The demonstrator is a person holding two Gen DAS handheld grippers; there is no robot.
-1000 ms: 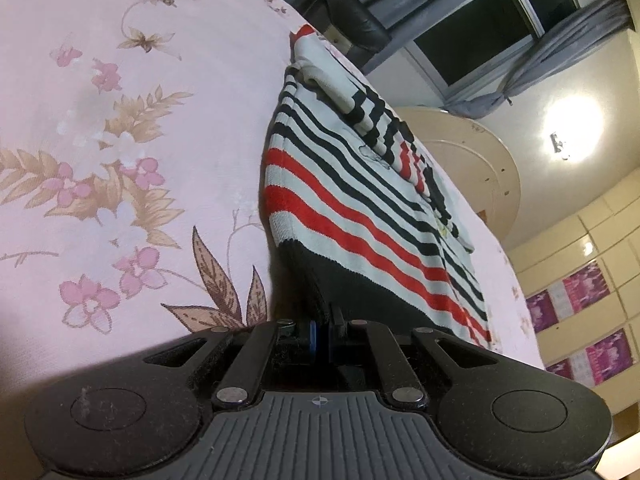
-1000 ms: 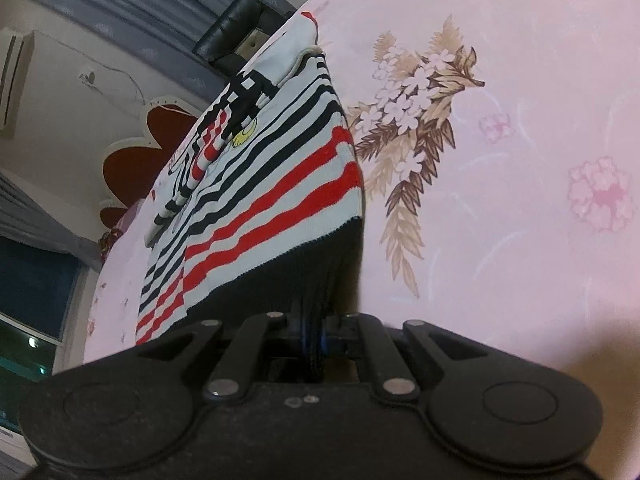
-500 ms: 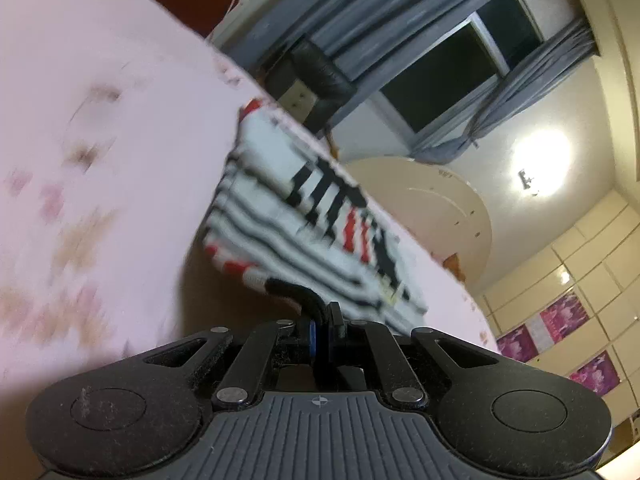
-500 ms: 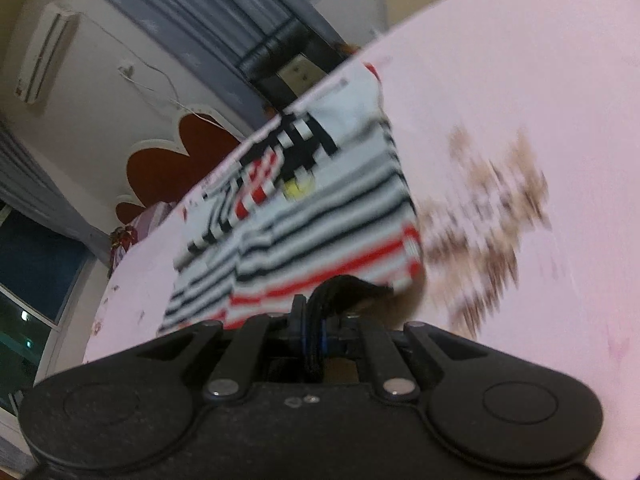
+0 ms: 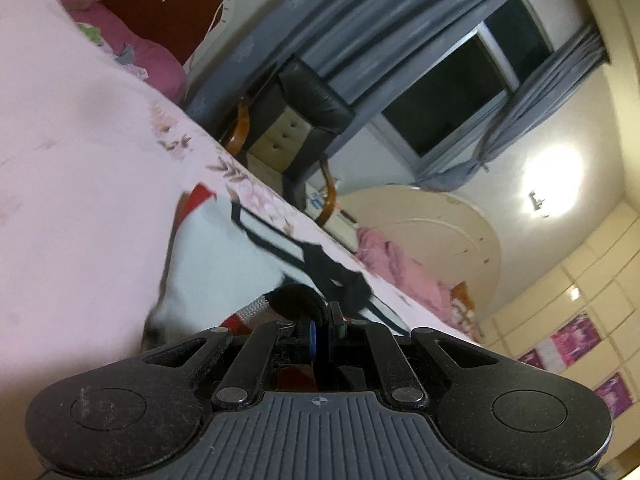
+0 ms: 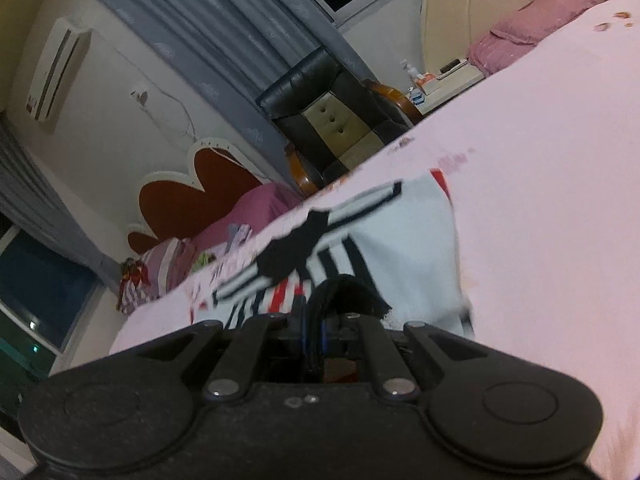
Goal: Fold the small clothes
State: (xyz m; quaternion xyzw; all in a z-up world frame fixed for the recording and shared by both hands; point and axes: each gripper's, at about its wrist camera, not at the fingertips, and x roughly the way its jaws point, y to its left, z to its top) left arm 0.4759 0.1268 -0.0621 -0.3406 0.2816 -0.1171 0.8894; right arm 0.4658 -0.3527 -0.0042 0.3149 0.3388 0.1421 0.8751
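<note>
Sweater: my white knit sweater with black and red stripes lies on the pink floral bedsheet, just ahead of both grippers.
Left gripper: my jaws pinch its dark hem.
Right gripper: pressed together on the hem too.

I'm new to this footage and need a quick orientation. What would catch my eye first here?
The striped sweater, white with black and red bands, lies on the pink bedspread. The left gripper and right gripper are each shut on its dark hem, close to the lens. Behind the bed stand a black chair and grey curtains; a ceiling lamp glares in the left view.
</note>
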